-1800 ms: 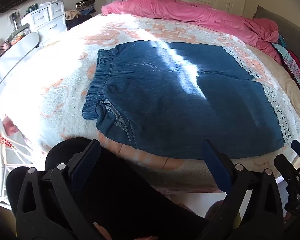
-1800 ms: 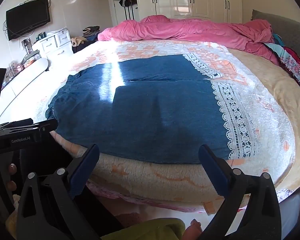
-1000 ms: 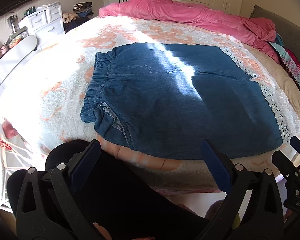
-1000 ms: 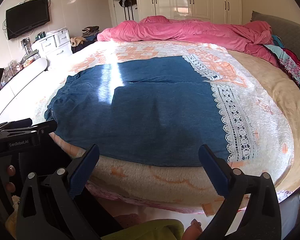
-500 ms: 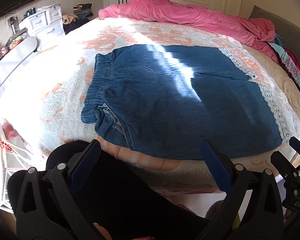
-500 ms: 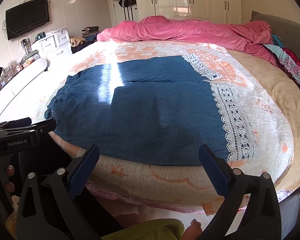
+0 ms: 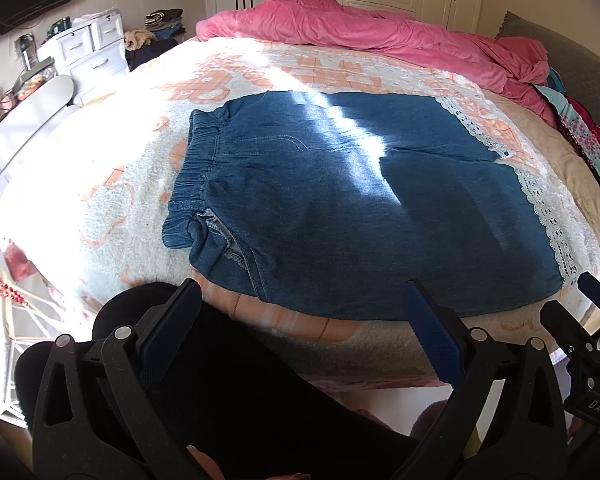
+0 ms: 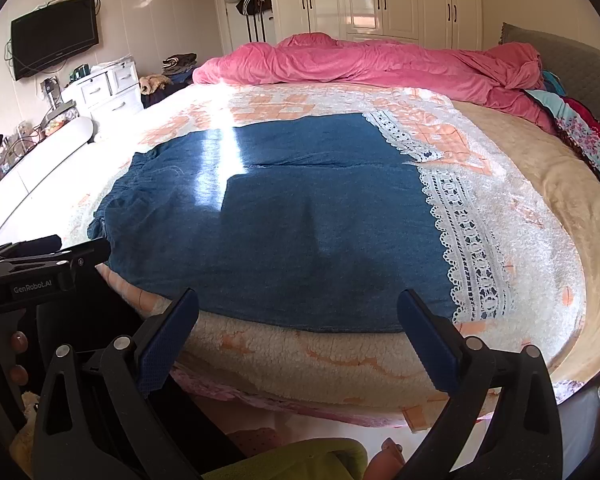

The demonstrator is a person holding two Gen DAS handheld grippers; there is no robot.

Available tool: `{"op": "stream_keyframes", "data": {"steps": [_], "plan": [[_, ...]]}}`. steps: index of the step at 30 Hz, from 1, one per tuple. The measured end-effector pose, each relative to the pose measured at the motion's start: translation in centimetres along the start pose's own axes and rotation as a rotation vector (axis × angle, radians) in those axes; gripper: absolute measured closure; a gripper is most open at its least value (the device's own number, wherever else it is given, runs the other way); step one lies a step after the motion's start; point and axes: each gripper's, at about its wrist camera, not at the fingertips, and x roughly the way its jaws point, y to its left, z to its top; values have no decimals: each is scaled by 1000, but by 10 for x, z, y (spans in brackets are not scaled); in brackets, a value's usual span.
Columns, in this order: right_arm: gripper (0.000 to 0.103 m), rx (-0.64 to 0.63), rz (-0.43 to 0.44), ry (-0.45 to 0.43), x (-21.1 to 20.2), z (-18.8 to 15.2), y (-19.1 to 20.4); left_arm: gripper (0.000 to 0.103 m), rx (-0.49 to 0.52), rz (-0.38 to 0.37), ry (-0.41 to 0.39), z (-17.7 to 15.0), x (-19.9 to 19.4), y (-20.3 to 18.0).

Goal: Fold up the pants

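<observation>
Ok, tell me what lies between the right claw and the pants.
In the right wrist view, only the bed's fleecy blanket edge lies between the open right claw and the pants; nothing else is in the way.

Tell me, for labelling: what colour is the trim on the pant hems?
White lace trim on blue denim pants, clearest in the right wrist view.

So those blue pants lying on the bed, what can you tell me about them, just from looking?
The pants look like soft blue denim. They lie flat and spread out on the fuzzy peach-patterned blanket, with a gathered elastic waistband at the left and white lace trim on the leg ends at the right. The near waist corner is turned over, showing the inside seam. A strip of sunlight crosses them. Both grippers are open and short of the pants; nothing else touches them.
</observation>
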Motion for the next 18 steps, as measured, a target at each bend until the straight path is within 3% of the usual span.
{"op": "stream_keyframes", "data": {"steps": [18], "plan": [[4,-2,0,6,2,0,1,9,1,0,2,0,0,0]]}}
